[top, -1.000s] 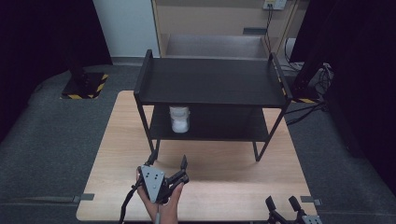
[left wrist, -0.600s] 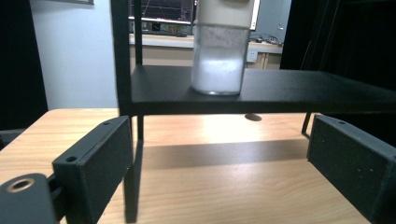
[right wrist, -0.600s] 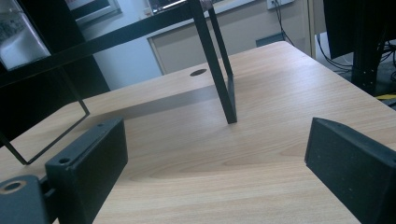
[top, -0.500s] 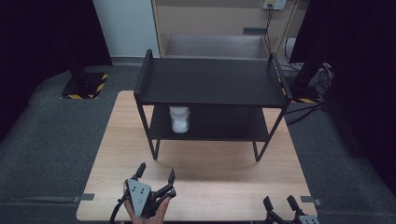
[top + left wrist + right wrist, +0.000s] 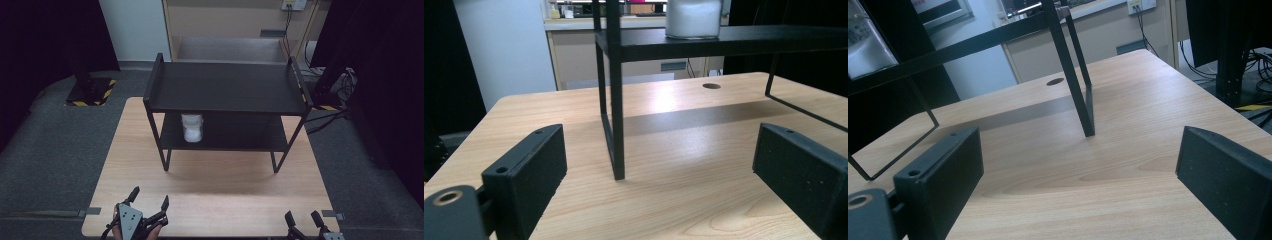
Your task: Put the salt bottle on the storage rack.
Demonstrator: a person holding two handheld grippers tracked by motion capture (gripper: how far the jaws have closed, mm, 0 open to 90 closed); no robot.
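Observation:
A black two-tier rack stands on the far half of the wooden table. A white jar sits at the left of its lower shelf, and it also appears as the jar at the top of the left gripper view. My left gripper hovers at the table's near left edge, open with nothing between the jaws. In its own view the left gripper faces the rack's front leg. My right gripper rests at the near right edge, open and empty. There the right gripper points toward another rack leg.
The tabletop has a round cable hole behind the rack. A beige cabinet stands beyond the table. Cables lie on the floor at the right, and a yellow-black striped base sits at the left.
My left gripper has drawn back toward the near edge and to the left, sinking a little. Its jaws stay open and empty. The right gripper has not moved.

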